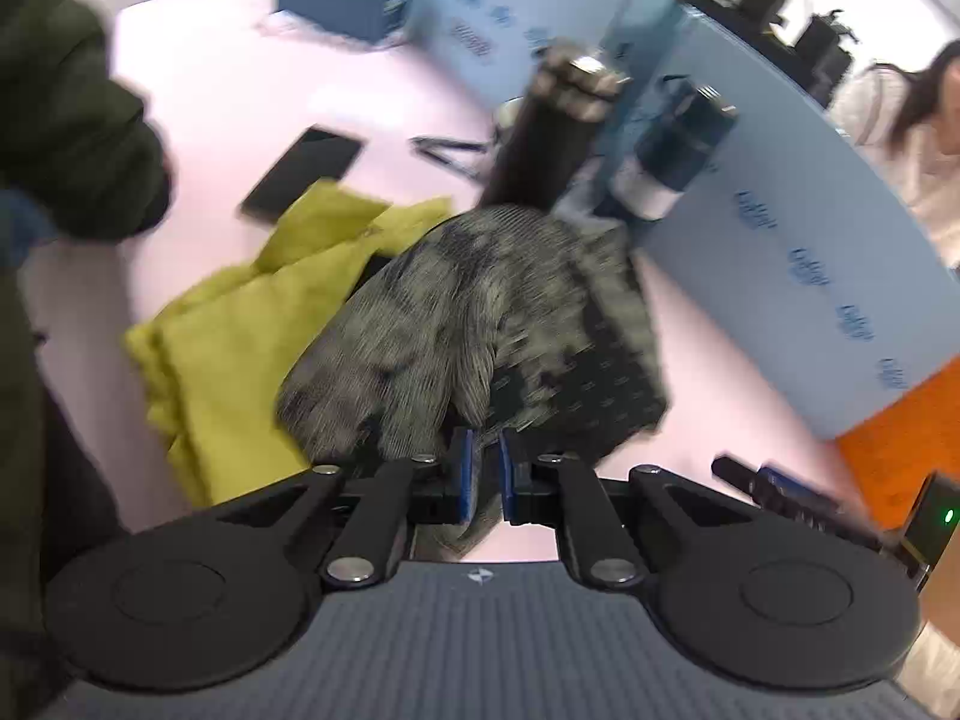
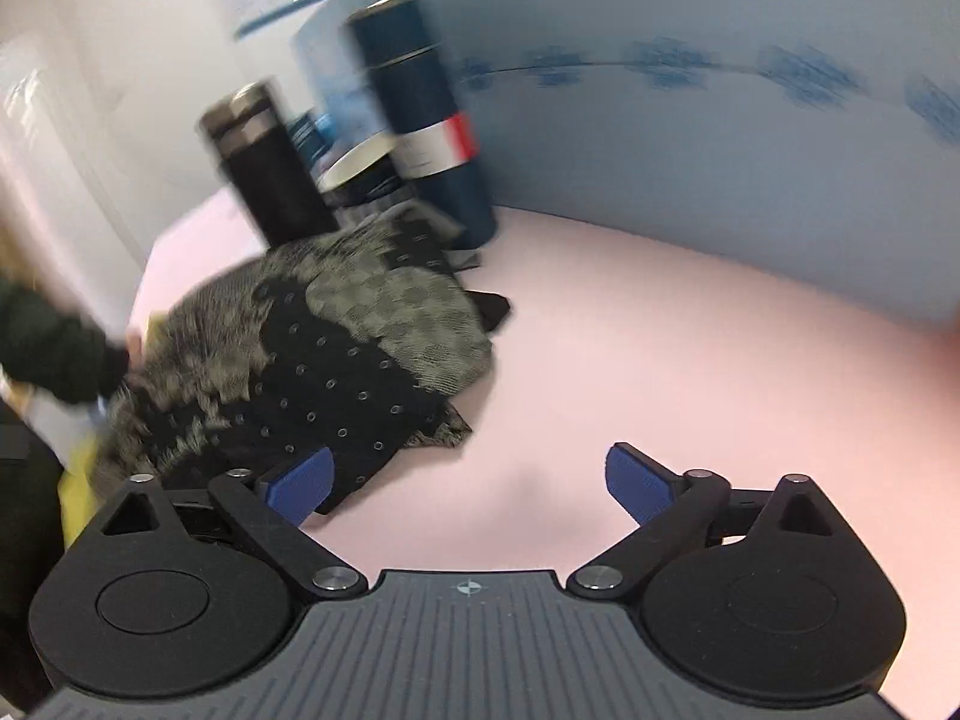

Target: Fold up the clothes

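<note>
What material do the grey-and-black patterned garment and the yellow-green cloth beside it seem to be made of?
Grey-and-black patterned garment: probably a soft knit; fine ribbed lines show, matte, with a black panel of small dots. Yellow-green cloth: likely plain woven fabric, matte, softly creased.

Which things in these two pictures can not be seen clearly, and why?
- Yellow cloth, left wrist view: partly under the grey patterned garment.
- Print on the blue board, right wrist view: blurred.
- Phone: its near corner is hidden by the yellow cloth.
</note>
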A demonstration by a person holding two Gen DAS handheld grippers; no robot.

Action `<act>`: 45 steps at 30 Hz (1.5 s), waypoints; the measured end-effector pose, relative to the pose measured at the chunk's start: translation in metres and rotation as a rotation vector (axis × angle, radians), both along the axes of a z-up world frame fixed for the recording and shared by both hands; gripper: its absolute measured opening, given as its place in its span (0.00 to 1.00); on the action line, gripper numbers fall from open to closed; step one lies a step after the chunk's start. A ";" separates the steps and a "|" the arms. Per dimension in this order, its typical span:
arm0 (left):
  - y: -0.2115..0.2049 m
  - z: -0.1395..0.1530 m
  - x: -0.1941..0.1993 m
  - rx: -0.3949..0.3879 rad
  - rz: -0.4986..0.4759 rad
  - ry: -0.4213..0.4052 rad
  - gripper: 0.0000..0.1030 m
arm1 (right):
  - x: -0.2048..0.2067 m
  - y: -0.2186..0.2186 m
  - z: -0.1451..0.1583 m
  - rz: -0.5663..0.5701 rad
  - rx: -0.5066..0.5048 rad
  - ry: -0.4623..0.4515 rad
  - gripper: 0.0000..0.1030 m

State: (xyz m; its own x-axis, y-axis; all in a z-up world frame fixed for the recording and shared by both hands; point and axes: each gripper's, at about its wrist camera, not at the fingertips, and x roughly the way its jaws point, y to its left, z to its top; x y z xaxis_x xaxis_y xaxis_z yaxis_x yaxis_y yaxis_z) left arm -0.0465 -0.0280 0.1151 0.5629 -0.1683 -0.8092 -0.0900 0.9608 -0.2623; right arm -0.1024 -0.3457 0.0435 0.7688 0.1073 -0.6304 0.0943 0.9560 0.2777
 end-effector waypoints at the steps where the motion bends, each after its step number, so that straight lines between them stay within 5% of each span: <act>1: -0.001 -0.008 -0.005 0.003 0.004 0.009 0.10 | 0.010 0.006 -0.001 0.036 -0.022 0.002 0.92; 7: -0.019 -0.045 -0.010 0.180 0.046 0.026 0.12 | 0.067 0.036 -0.001 0.140 -0.080 0.062 0.67; 9: -0.017 -0.053 -0.008 0.203 0.077 0.018 0.21 | 0.081 0.043 -0.004 0.186 -0.089 0.089 0.42; 10: -0.013 -0.056 -0.002 0.204 0.073 0.034 0.23 | 0.086 0.044 -0.006 0.220 -0.086 0.106 0.13; 11: -0.010 -0.060 0.003 0.194 0.059 0.046 0.23 | 0.090 0.045 -0.007 0.249 -0.082 0.123 0.03; 13: -0.005 -0.068 0.009 0.165 0.037 0.055 0.21 | 0.090 0.040 -0.006 0.263 -0.048 0.128 0.03; 15: 0.003 -0.075 0.017 0.133 0.049 0.067 0.01 | 0.087 0.036 -0.002 0.261 -0.026 0.117 0.03; 19: 0.018 -0.075 0.023 0.026 0.082 0.076 0.01 | 0.072 0.027 0.019 0.227 0.024 0.059 0.03; 27: 0.017 0.014 0.020 -0.005 -0.015 -0.119 0.01 | -0.005 -0.004 0.100 0.157 0.140 -0.193 0.03; 32: 0.000 0.097 0.013 -0.063 -0.159 -0.274 0.01 | -0.097 -0.028 0.174 0.071 0.151 -0.381 0.03; 40: -0.032 0.221 -0.057 -0.216 -0.419 -0.467 0.01 | -0.309 -0.002 0.309 -0.080 0.060 -0.642 0.01; 45: -0.072 0.241 -0.080 -0.177 -0.556 -0.427 0.01 | -0.392 0.016 0.322 -0.202 -0.010 -0.522 0.01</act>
